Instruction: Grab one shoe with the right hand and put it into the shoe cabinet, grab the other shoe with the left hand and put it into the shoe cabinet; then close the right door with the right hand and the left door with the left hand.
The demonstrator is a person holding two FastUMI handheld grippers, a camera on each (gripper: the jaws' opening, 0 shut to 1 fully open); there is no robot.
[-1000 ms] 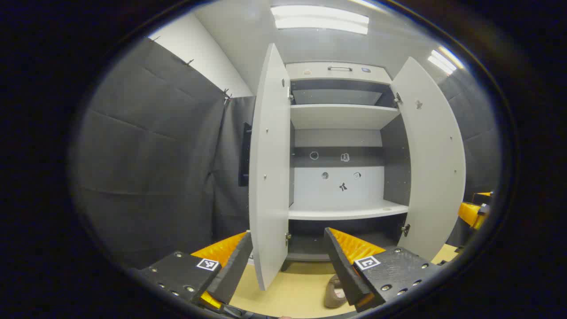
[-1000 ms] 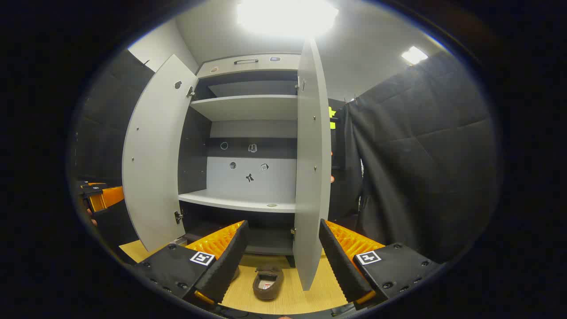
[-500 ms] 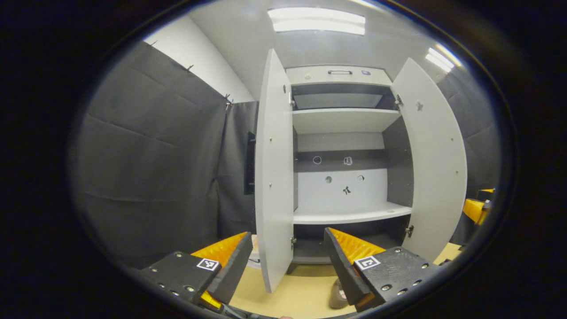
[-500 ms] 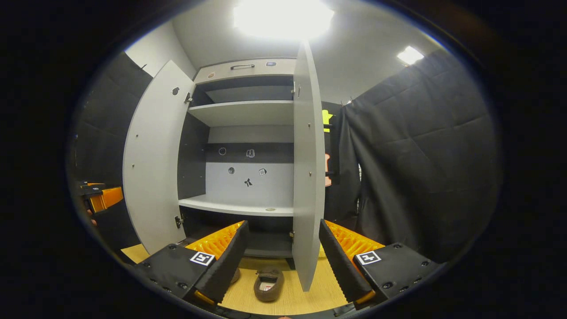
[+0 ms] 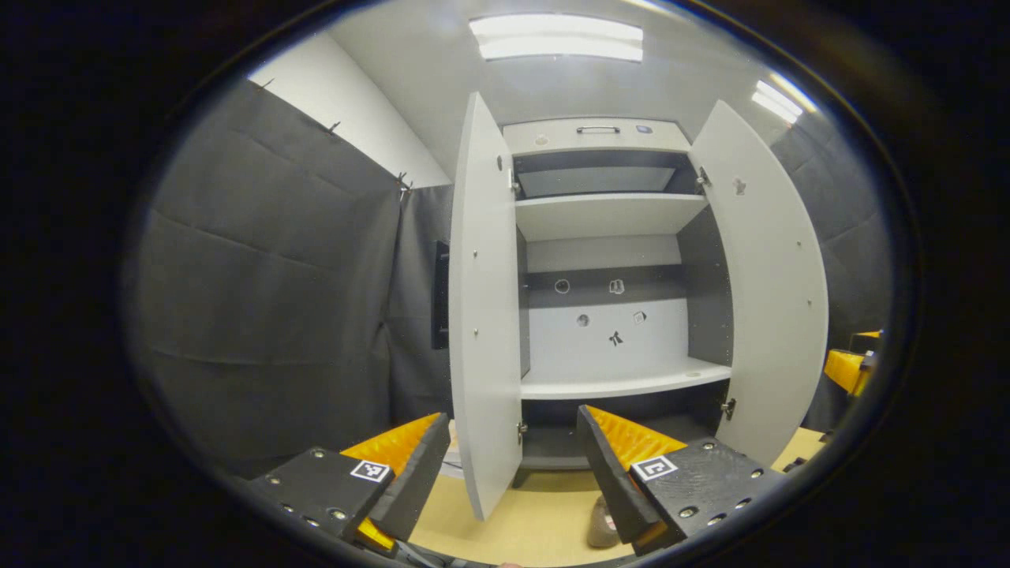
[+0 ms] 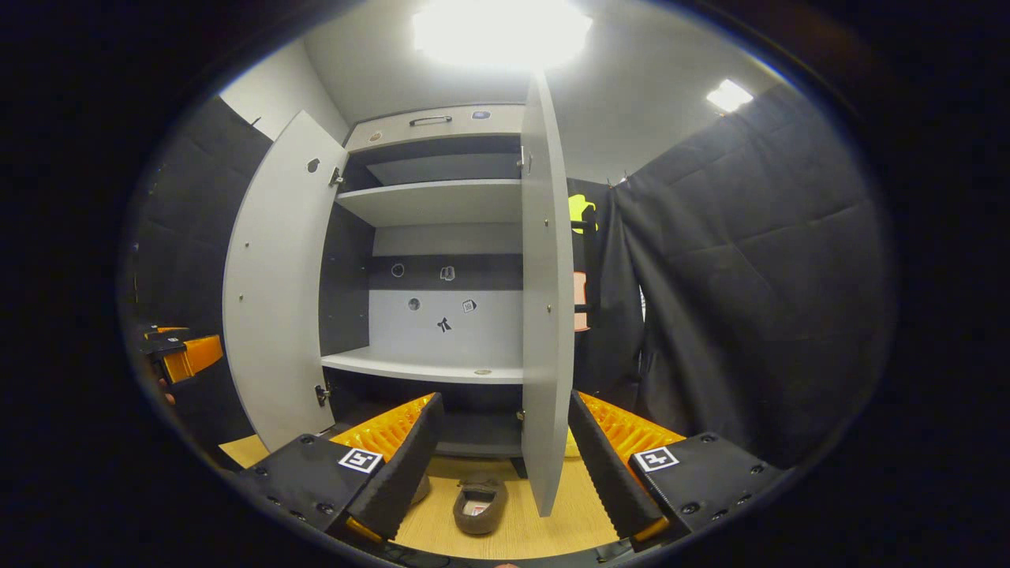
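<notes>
Grey shoe cabinet (image 6: 442, 237), doors open, shelves bare

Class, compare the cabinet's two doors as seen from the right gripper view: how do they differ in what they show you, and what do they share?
The left door shows its broad inner face; the right door is seen nearly edge-on. The left door's foot lies behind the right gripper; the right door's foot hangs between its fingers. Both are pale grey and open.

No readable text, brand or number shows. Each claw (image 5: 505, 465) (image 6: 501, 457) carries small square coded markers on its finger blocks, patterns and not words. Ahead of the claws, the small stickers (image 5: 615, 338) on the shoe cabinet's (image 5: 607, 312) back panel are too small to read.
</notes>
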